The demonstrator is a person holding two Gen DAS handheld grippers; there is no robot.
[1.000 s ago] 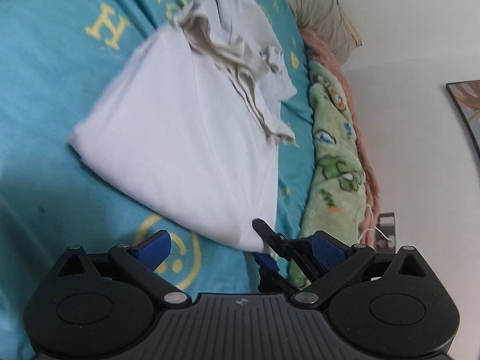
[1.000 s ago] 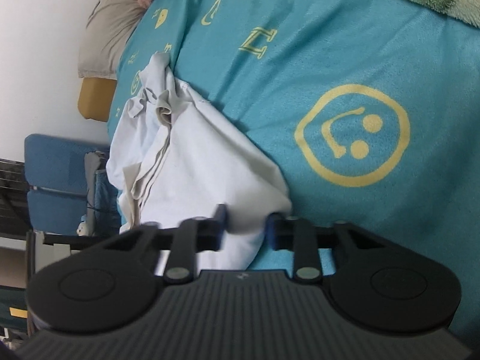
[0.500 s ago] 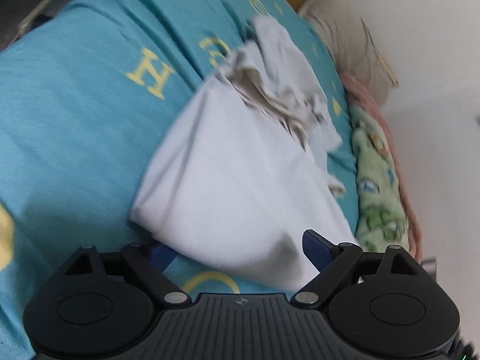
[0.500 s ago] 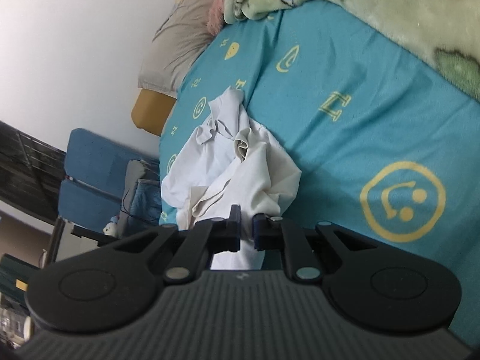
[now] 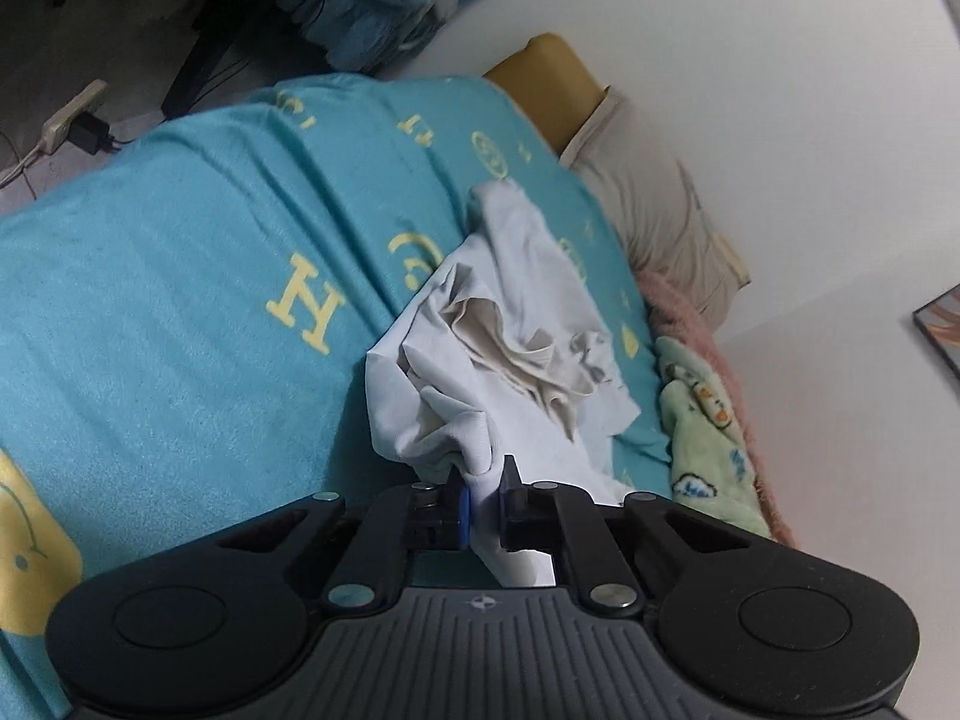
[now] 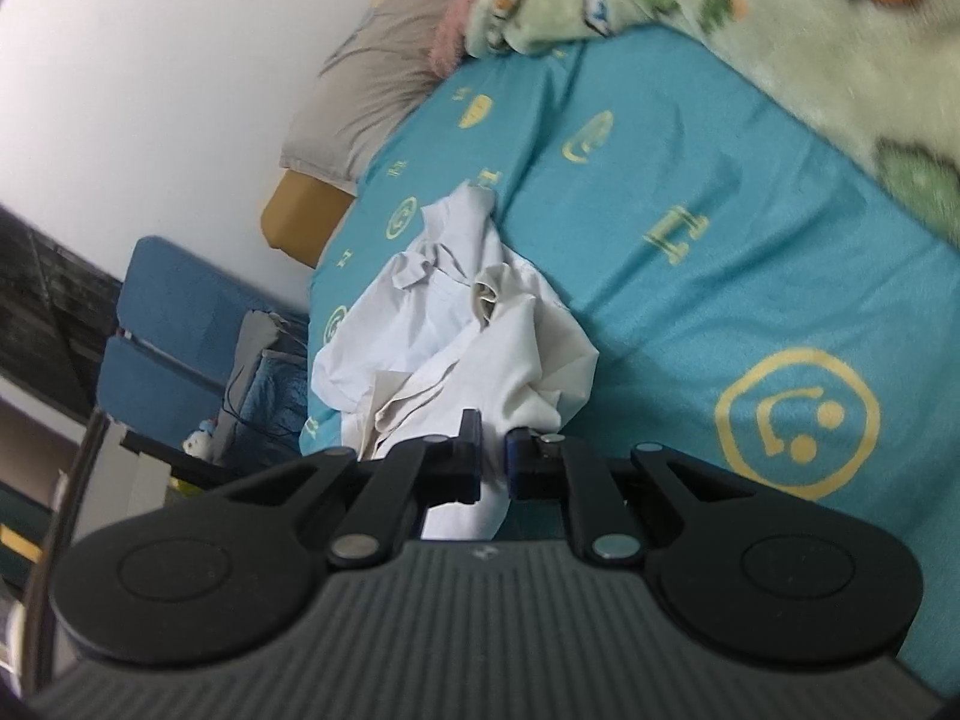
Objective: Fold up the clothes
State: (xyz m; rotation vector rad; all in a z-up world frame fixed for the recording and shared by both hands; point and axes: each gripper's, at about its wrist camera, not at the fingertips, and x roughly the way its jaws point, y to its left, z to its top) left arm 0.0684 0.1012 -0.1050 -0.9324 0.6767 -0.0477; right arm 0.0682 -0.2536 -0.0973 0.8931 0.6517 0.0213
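Observation:
A white garment lies crumpled on the teal bedsheet, its near edge pulled up off the bed. My left gripper is shut on a bunched fold of that near edge. In the right wrist view the same white garment rises toward my right gripper, which is shut on another part of its near hem. The cloth hangs down between both pairs of fingers; the far end still rests on the sheet.
A beige pillow and a green and pink fleece blanket line the wall side of the bed. A blue chair and a floor power strip stand beyond the bed's edge. The sheet carries yellow prints.
My left gripper closed on the garment's near edge and lifted it, bunching the cloth. My right gripper finished closing on the hem and rose, and its view tilted up toward the pillow.

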